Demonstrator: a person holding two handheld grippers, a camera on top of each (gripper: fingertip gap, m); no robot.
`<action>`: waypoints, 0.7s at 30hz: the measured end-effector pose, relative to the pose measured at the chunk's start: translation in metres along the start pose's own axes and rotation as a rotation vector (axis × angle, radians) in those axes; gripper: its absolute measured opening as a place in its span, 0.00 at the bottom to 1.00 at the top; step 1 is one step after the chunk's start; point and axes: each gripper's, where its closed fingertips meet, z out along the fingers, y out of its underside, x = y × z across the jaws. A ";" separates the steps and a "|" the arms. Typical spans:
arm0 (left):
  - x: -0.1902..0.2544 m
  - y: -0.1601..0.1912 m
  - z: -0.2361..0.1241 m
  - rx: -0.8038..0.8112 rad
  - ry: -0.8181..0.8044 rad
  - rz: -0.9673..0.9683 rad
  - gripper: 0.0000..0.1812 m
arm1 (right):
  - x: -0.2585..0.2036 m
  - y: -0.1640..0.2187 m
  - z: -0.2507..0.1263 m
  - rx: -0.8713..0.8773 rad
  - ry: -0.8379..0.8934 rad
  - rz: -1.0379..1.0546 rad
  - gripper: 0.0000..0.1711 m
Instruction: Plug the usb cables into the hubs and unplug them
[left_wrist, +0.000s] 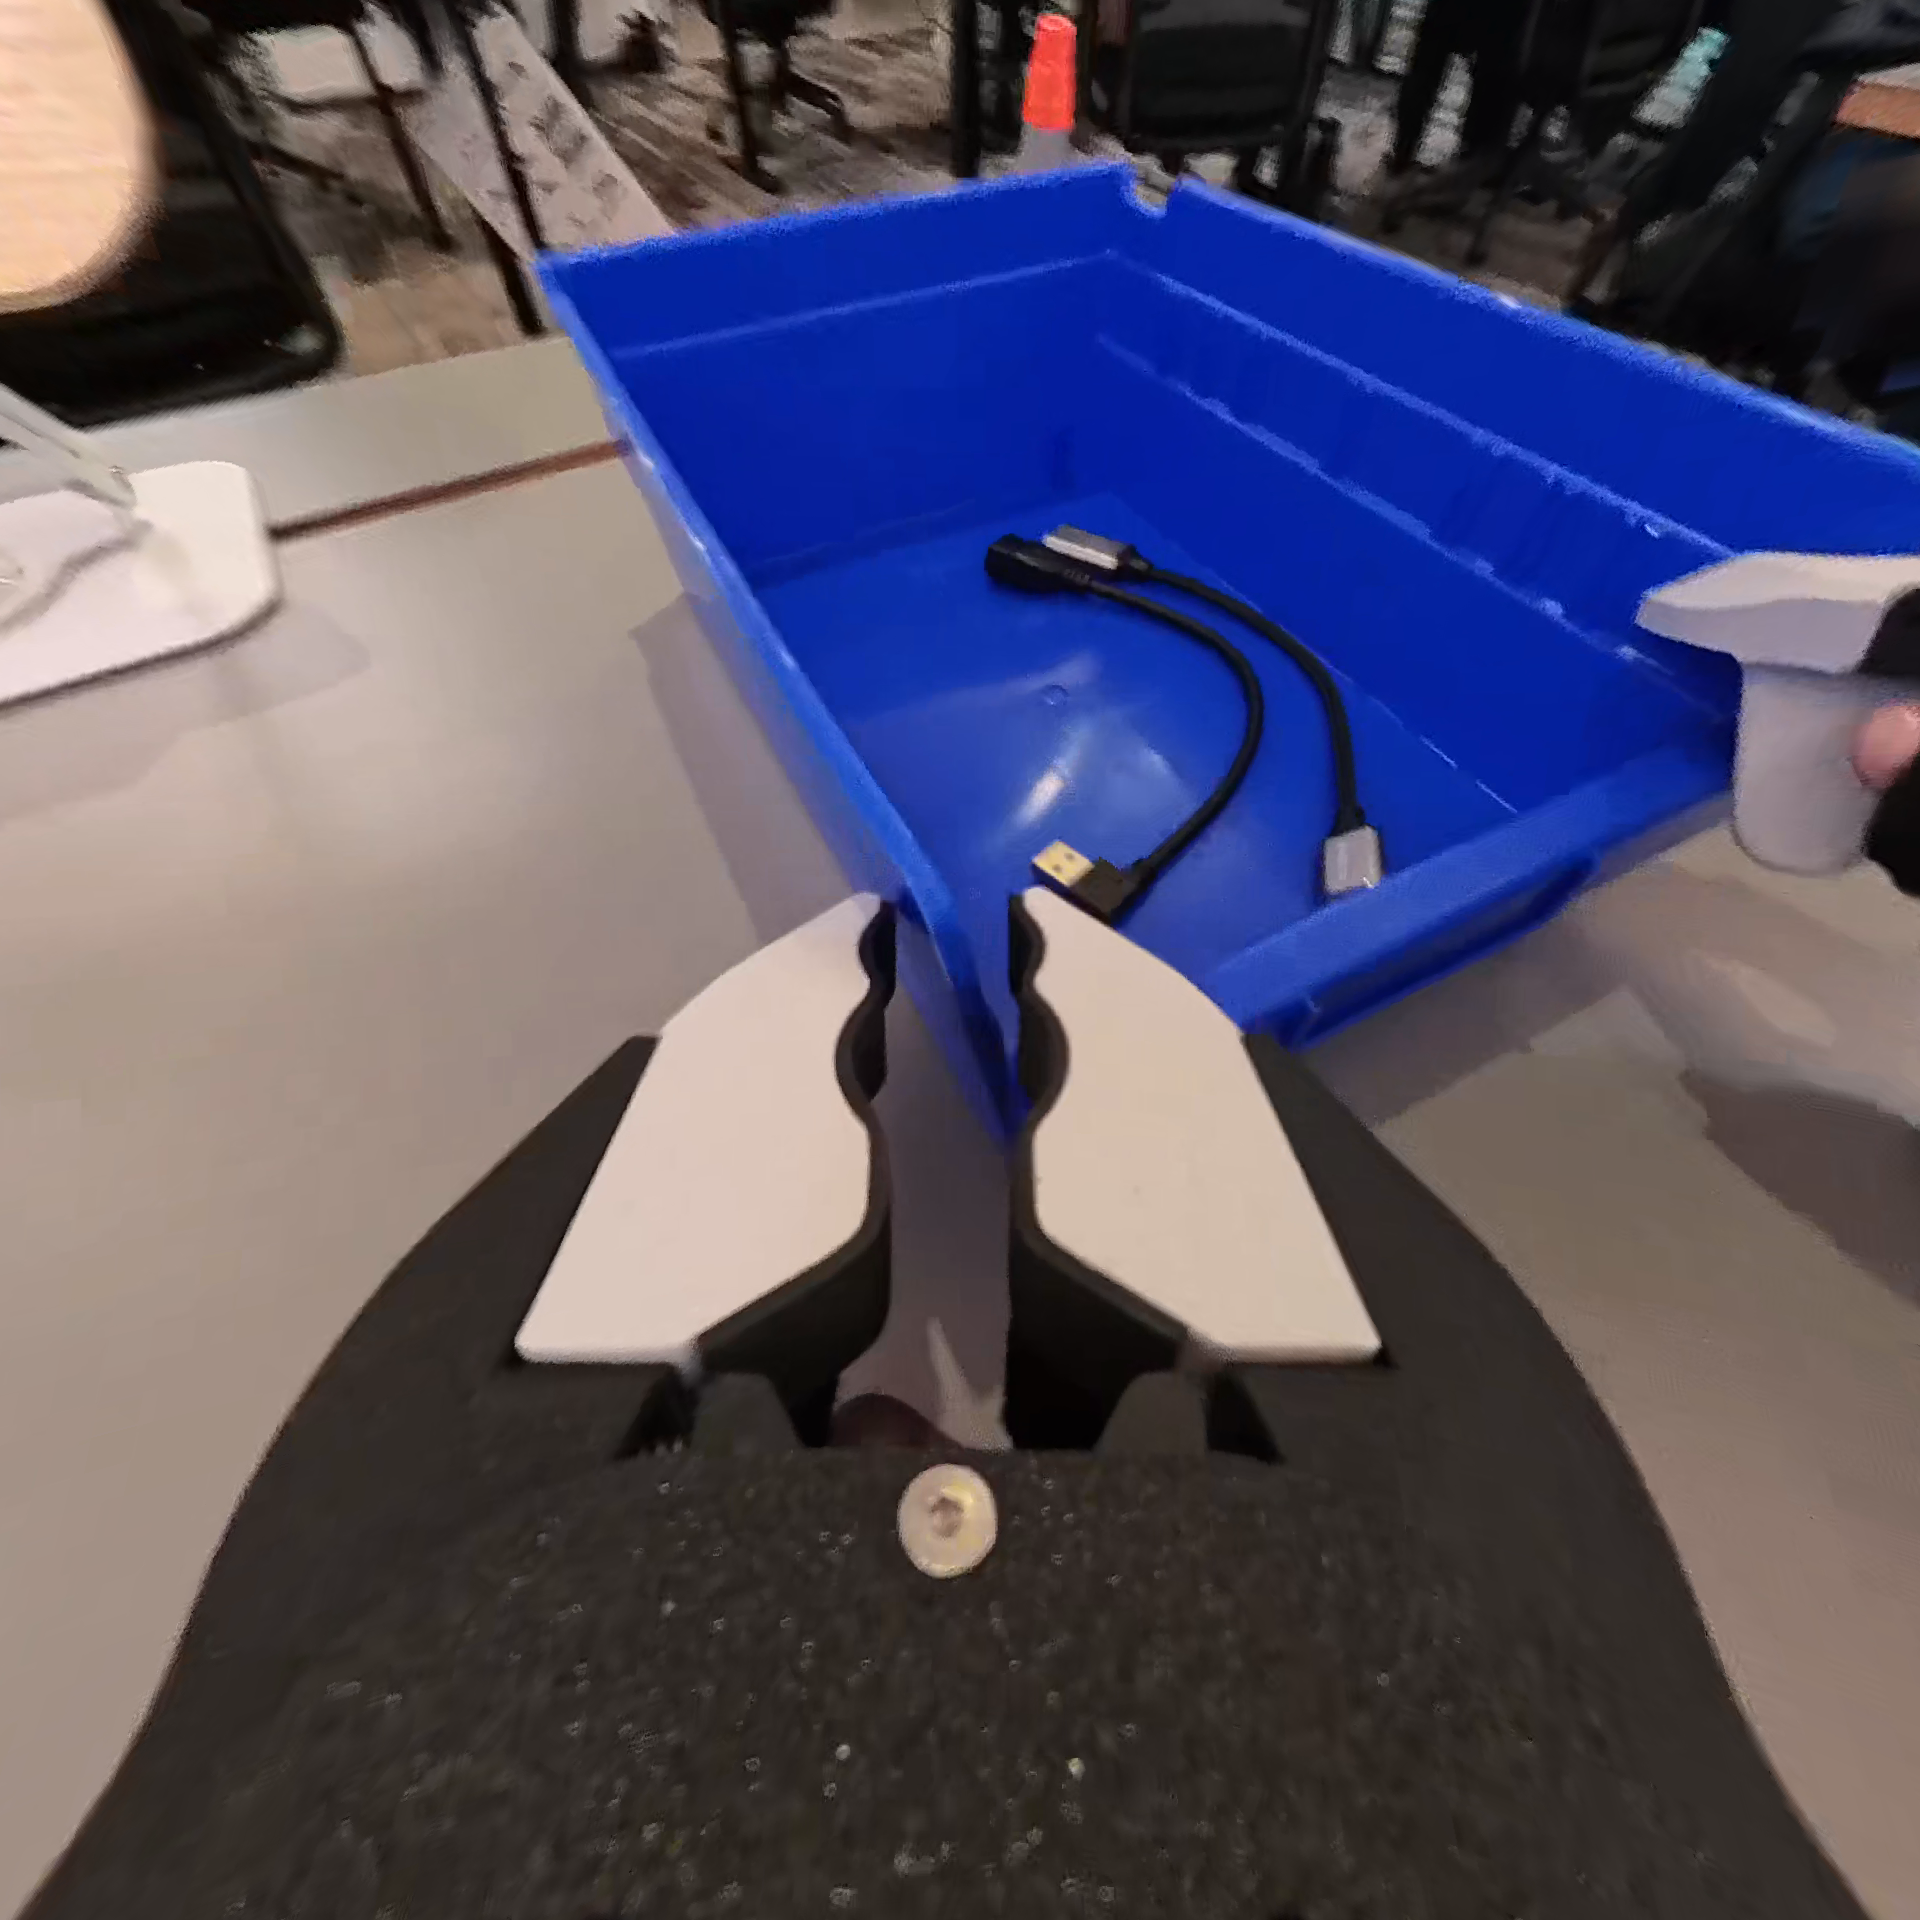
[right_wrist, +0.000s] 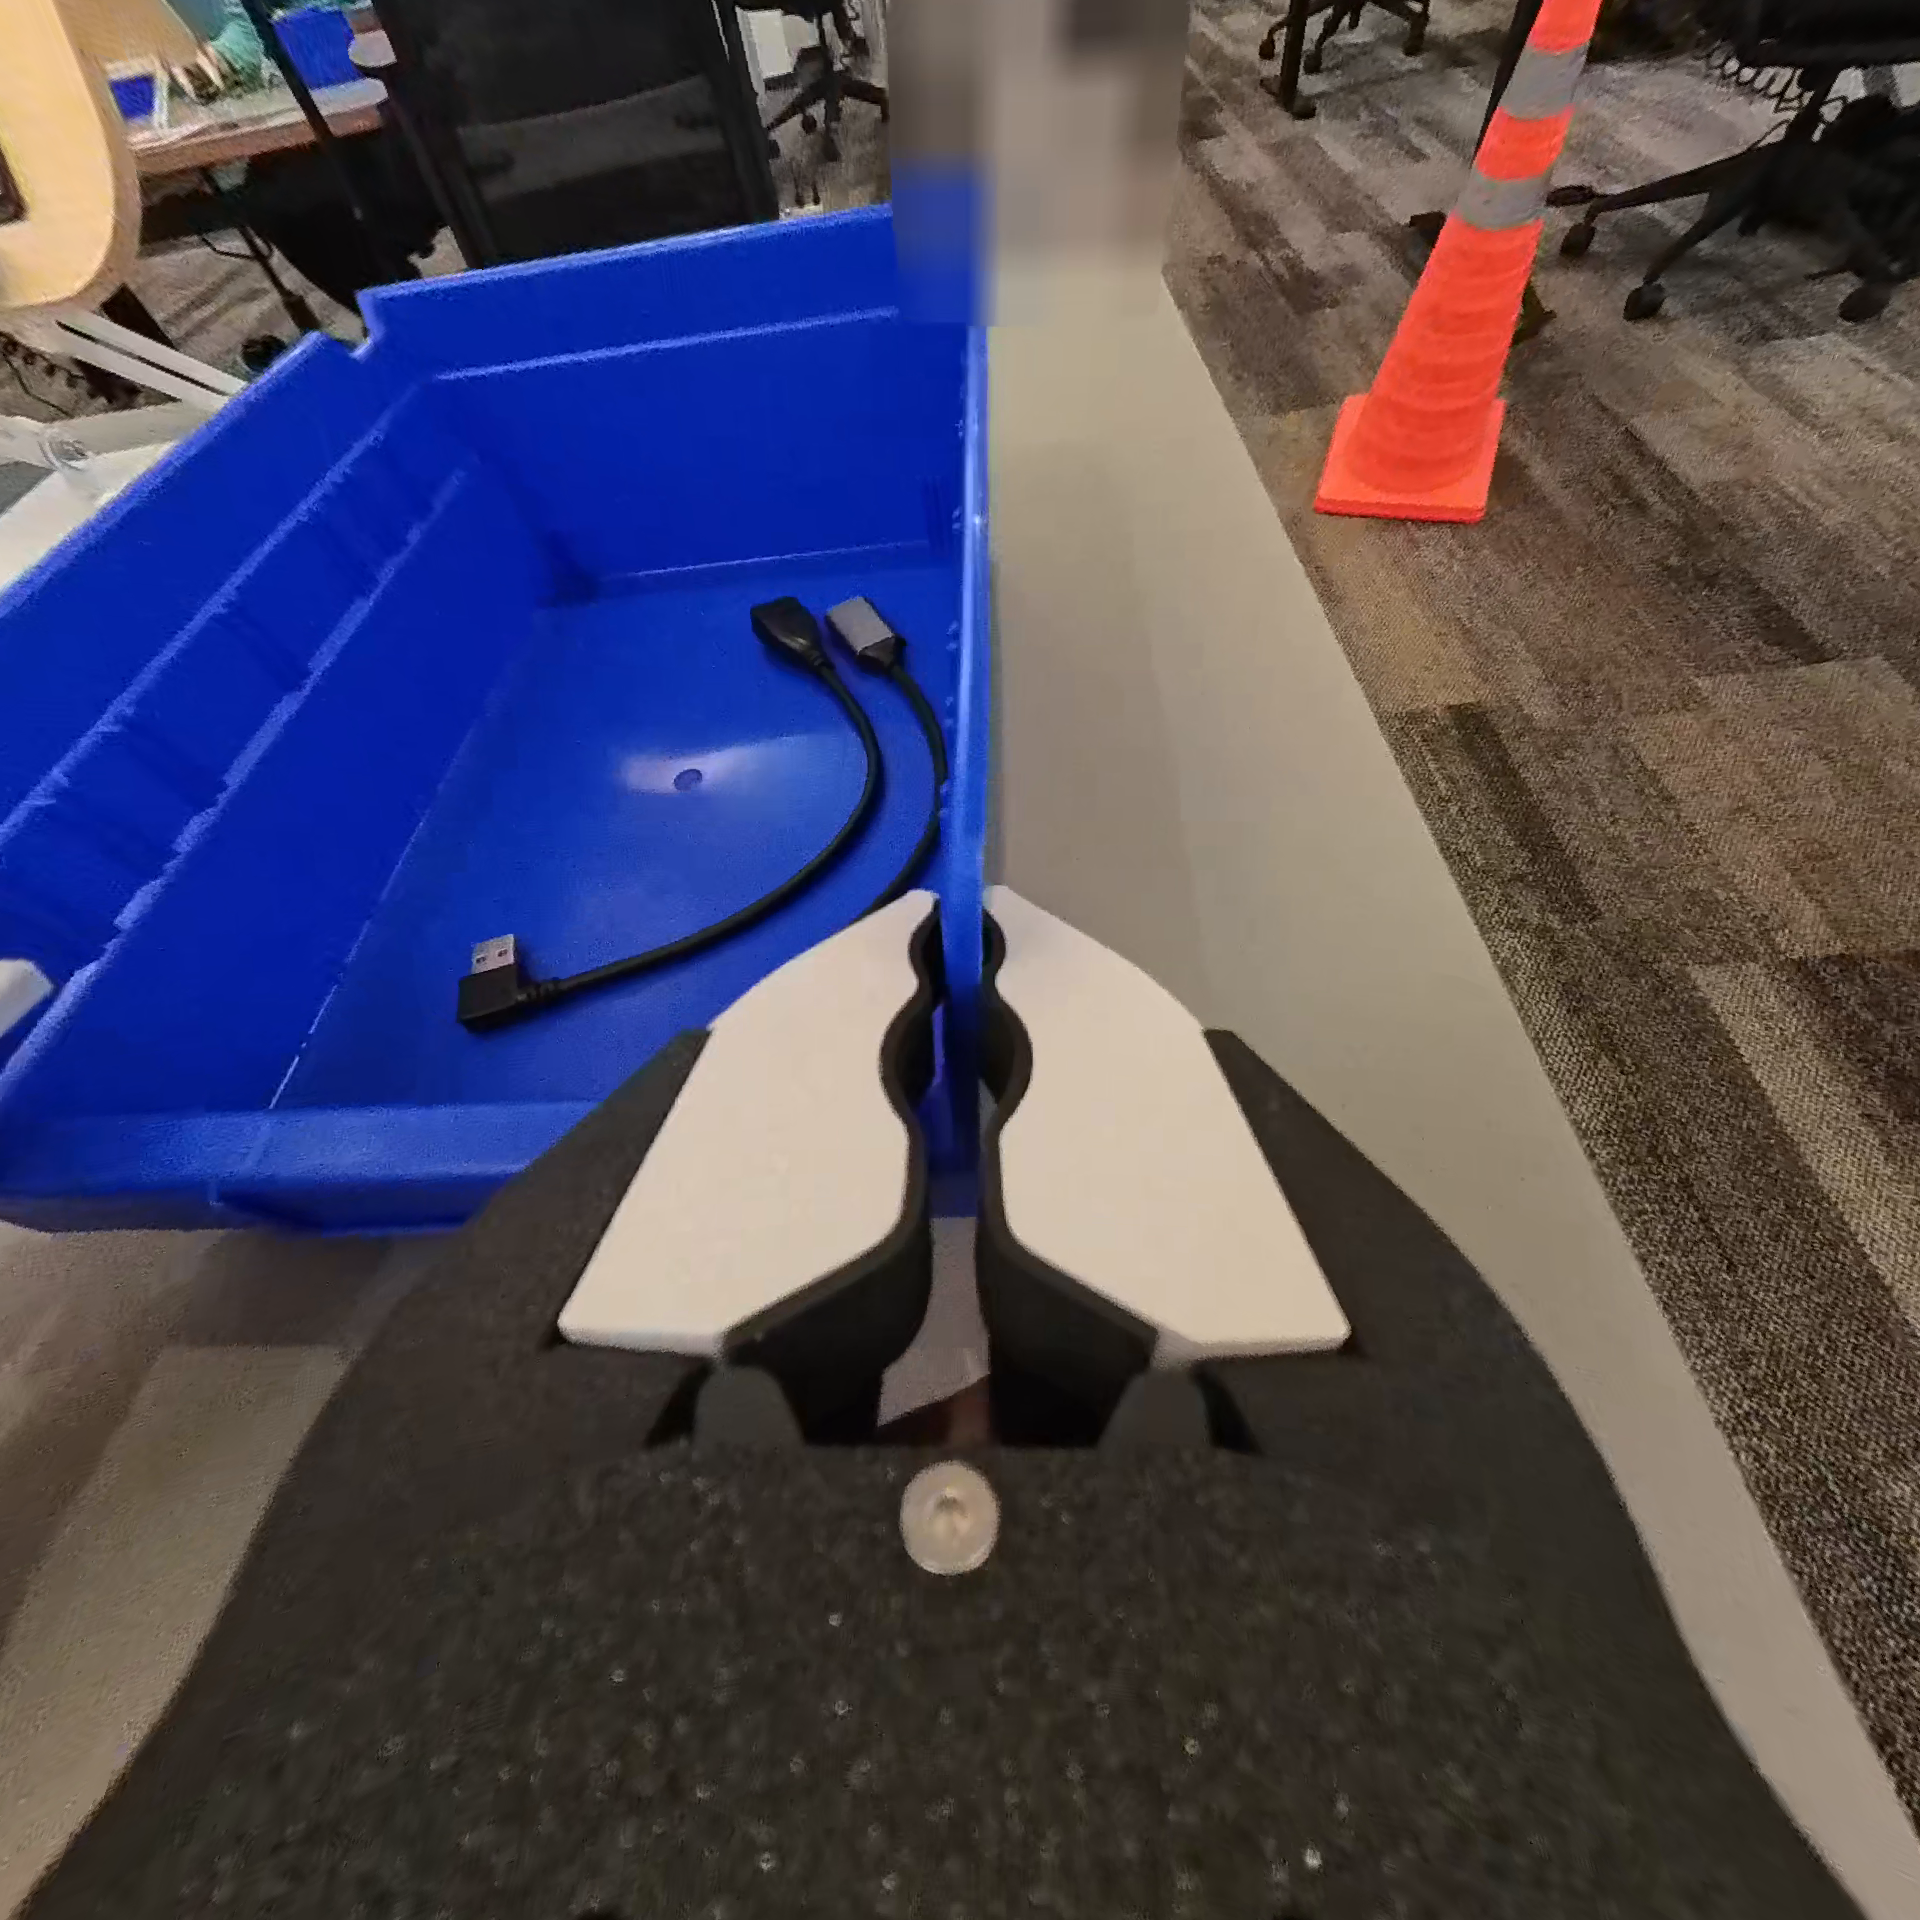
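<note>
A blue plastic bin stands on the grey table. Two short USB cables lie on its floor. The black cable has a right-angle plug. The second cable has grey ends. Both show in the right wrist view, the black cable and the grey-ended one along the wall. My left gripper is shut on the bin's left wall near the front corner. My right gripper is shut on the bin's right wall. No hub is in view.
The bin's right wall runs close to the table's right edge; carpet and an orange cone lie beyond. A white stand base sits on the table to the left. Office chairs stand behind. A gloved hand shows at the right. Spacing between my two grippers at the tips: around 20 cm.
</note>
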 end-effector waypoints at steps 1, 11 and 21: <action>0.001 0.005 -0.004 -0.026 0.035 -0.008 0.20 | 0.000 0.000 0.000 -0.003 0.000 -0.006 0.02; -0.176 0.017 -0.192 -0.015 -0.011 0.031 0.32 | -0.083 -0.027 -0.091 0.148 0.071 -0.182 0.24; -0.452 0.067 -0.345 0.046 -0.381 -0.255 0.28 | -0.213 0.024 -0.021 0.002 -0.055 -0.340 0.32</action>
